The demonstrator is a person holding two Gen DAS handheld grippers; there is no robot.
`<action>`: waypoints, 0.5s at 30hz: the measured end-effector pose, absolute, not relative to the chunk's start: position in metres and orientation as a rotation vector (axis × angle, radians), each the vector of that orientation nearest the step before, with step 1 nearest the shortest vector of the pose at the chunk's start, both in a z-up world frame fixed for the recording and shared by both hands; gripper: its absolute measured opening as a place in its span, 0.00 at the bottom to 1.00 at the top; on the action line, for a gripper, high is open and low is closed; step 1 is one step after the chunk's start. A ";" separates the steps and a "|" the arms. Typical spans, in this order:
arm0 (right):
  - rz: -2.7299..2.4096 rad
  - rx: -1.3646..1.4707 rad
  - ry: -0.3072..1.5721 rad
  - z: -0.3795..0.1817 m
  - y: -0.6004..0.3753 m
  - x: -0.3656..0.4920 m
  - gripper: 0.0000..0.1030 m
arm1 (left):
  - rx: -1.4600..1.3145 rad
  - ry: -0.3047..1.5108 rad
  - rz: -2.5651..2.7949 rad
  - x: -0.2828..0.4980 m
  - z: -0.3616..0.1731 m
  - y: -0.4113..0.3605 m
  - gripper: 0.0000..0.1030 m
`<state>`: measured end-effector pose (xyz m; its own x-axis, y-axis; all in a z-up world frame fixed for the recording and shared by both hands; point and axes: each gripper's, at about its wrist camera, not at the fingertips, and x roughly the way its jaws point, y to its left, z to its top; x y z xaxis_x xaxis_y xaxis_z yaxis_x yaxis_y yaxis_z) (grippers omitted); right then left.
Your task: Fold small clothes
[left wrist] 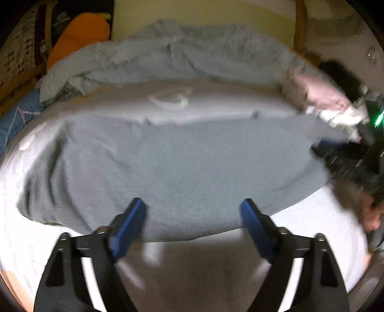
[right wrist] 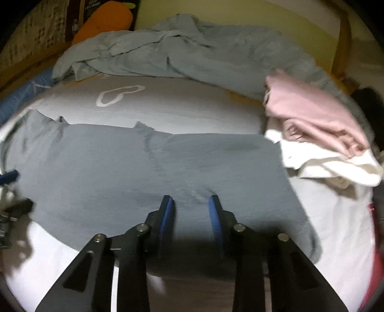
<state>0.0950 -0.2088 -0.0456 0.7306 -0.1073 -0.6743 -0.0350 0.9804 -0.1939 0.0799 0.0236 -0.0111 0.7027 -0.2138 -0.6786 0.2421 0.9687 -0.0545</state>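
Right, a grey garment (left wrist: 172, 163) lies spread flat across the middle of the bed sheet (left wrist: 319, 230), pale and white under it, with a heart outline (right wrist: 118, 94) printed on the grey stretch of bedding just beyond the cloth's far edge. Left gripper (left wrist: 193, 204) sits over the near edge of the garment with its blue-padded fingers (left wrist: 130, 223) spread wide apart, nothing between them, tips over the fabric near its hem; whether they press on the cloth, cannot tell through the blur. Over to the right wrist view: right gripper (right wrist: 191, 200) also sits at the near edge of the same grey garment (right wrist: 153, 168), its jaws parted by a narrower gap, and no cloth is visibly pinched between them. Off to the right of the garment, a pink garment (right wrist: 312, 112) lies crumpled on top of a white garment (right wrist: 331, 165), both just beside the grey one's right edge. Behind it all, a rumpled grey-blue blanket (right wrist: 192, 50) is heaped along the far side of the bed, and an orange carrot plush (right wrist: 105, 20) rests against the back corner at upper left. From the left wrist view the other gripper shows at the far right edge, dark and blurred.
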 end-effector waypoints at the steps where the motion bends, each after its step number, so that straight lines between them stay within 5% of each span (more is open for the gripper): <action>1: -0.033 -0.192 0.748 -0.043 -0.205 0.091 0.30 | 0.016 0.694 -0.252 0.071 0.004 0.034 0.76; 5: 0.195 0.003 0.741 -0.025 -0.193 0.078 0.30 | -0.133 0.612 -0.153 0.055 0.030 0.089 0.96; 10: 0.244 -0.077 0.711 -0.036 -0.163 0.069 0.36 | -0.628 0.705 -0.004 0.065 -0.012 0.187 0.96; 15: 0.227 -0.055 0.735 -0.047 -0.170 0.071 0.36 | -0.801 0.692 -0.071 0.070 -0.027 0.214 0.90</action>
<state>0.0712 -0.1698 -0.0473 0.7184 0.1858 -0.6703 -0.2240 0.9741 0.0299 0.0700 0.2135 -0.0269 0.7800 -0.3104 -0.5434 -0.1935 0.7061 -0.6812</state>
